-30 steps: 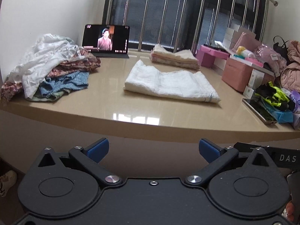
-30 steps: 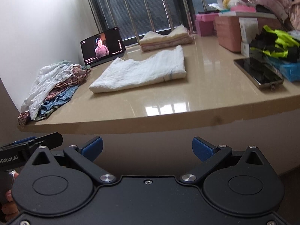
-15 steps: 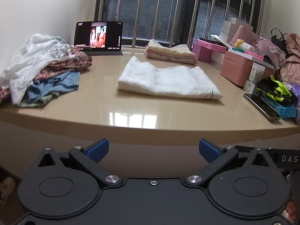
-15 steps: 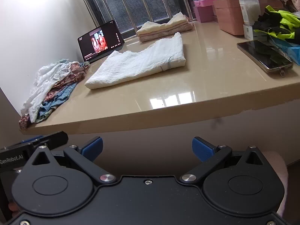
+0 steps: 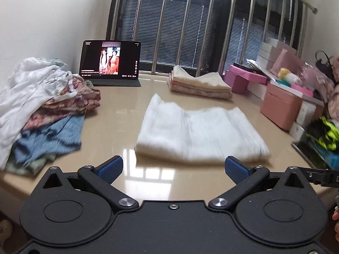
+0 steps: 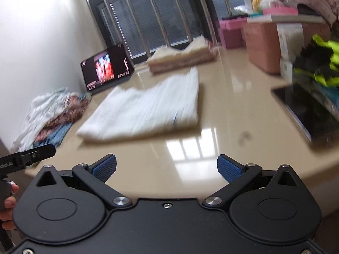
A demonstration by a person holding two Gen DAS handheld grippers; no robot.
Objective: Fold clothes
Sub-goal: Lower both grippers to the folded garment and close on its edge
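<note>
A folded white cloth (image 5: pixel 199 131) lies flat in the middle of the beige table (image 5: pixel 118 105); it also shows in the right wrist view (image 6: pixel 146 110). My left gripper (image 5: pixel 172 168) is open and empty, just short of the cloth's near edge. My right gripper (image 6: pixel 167 168) is open and empty over the table's front edge, short of the cloth. A heap of unfolded clothes (image 5: pixel 40 105) sits at the left (image 6: pixel 53 114). A stack of folded clothes (image 5: pixel 199 83) sits at the back (image 6: pixel 182 55).
A tablet (image 5: pixel 110 60) playing video stands at the back left. Pink boxes (image 5: pixel 281 103) and bags crowd the right side. A phone (image 6: pixel 307 110) lies at the right near a black and neon-yellow item (image 6: pixel 317 67). Window bars (image 5: pixel 190 25) are behind.
Both grippers have moved up and forward from below the table edge toward the white cloth. Both stayed open. The cloth has not moved.
</note>
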